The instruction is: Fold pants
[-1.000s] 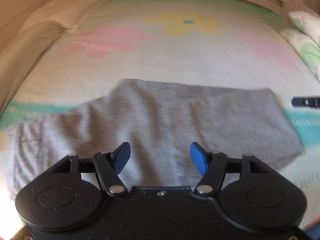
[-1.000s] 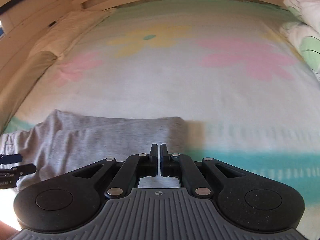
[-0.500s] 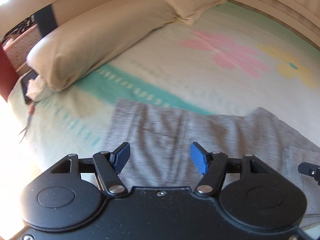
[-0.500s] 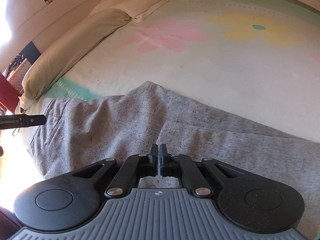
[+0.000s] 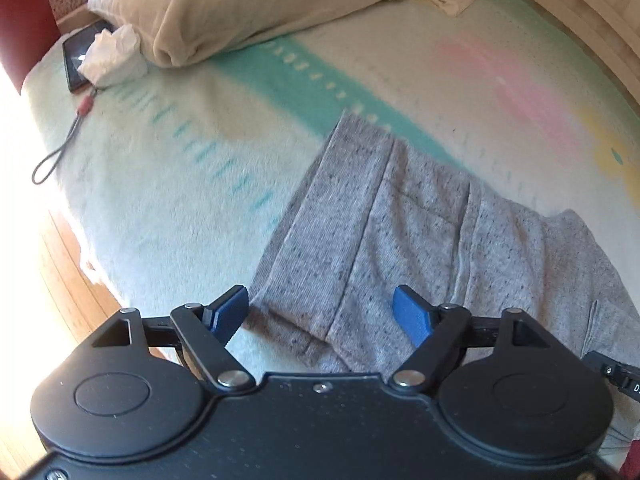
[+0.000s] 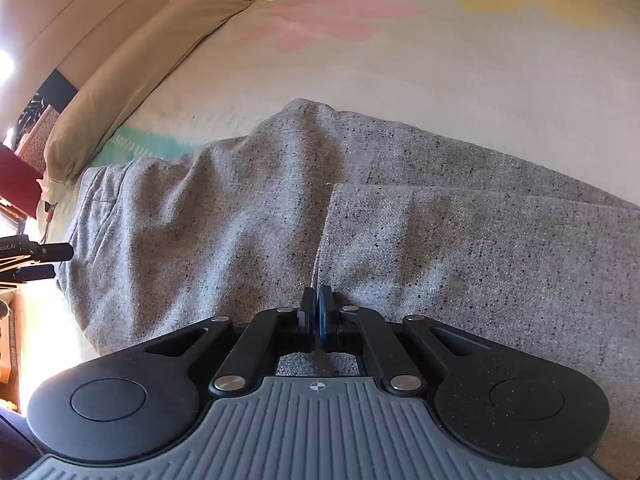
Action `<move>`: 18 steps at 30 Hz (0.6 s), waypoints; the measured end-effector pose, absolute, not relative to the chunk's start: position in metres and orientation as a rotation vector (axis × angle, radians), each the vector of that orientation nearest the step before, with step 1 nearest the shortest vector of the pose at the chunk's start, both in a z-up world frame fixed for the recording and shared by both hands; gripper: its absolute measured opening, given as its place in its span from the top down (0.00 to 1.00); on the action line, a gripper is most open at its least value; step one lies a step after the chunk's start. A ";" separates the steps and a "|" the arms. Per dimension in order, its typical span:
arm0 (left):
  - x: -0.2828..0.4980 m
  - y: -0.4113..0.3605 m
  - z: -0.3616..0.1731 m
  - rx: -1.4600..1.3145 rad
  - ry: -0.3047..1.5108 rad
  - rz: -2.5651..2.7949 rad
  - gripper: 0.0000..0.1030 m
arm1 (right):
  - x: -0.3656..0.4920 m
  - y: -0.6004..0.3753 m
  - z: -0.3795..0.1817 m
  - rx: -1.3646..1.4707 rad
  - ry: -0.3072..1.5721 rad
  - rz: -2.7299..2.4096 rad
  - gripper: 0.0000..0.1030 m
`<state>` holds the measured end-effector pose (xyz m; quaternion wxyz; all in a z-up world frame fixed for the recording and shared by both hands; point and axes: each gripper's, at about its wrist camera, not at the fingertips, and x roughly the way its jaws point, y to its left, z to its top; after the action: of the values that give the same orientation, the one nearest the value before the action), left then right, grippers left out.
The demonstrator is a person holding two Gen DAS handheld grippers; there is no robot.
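Readable writing is limited to a partial white label, "botAI", on the left hand-held gripper's body at the left edge of the right wrist view. The grey pants (image 5: 420,232) lie spread on the bed (image 5: 180,168), waistband end toward the beige pillow (image 5: 248,4). The left hand-held gripper (image 5: 320,316) hovers over the waistband corner, its jaws opening and not pressing the fabric. The right hand-held gripper (image 6: 319,312) is clenched, fingertips meeting at a fold edge; whether cloth is pinched cannot be told.
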<state>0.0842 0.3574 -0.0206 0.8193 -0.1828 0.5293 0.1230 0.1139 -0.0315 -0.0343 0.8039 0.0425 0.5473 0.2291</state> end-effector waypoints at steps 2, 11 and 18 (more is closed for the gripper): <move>0.079 0.359 -0.027 -0.443 1.140 0.279 0.21 | 0.112 -0.029 -0.032 0.066 1.166 0.496 0.97; 0.081 0.371 -0.050 -0.695 1.110 0.258 0.16 | 0.114 -0.028 -0.033 0.069 1.168 0.499 0.97; 0.079 0.378 -0.044 -0.727 0.996 0.308 0.63 | 0.115 -0.029 -0.031 0.090 1.165 0.500 0.97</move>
<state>0.0791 0.3783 -0.0442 0.8048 -0.3397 0.4650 0.1439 0.1147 -0.0295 -0.0305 0.8049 0.0418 0.5439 0.2336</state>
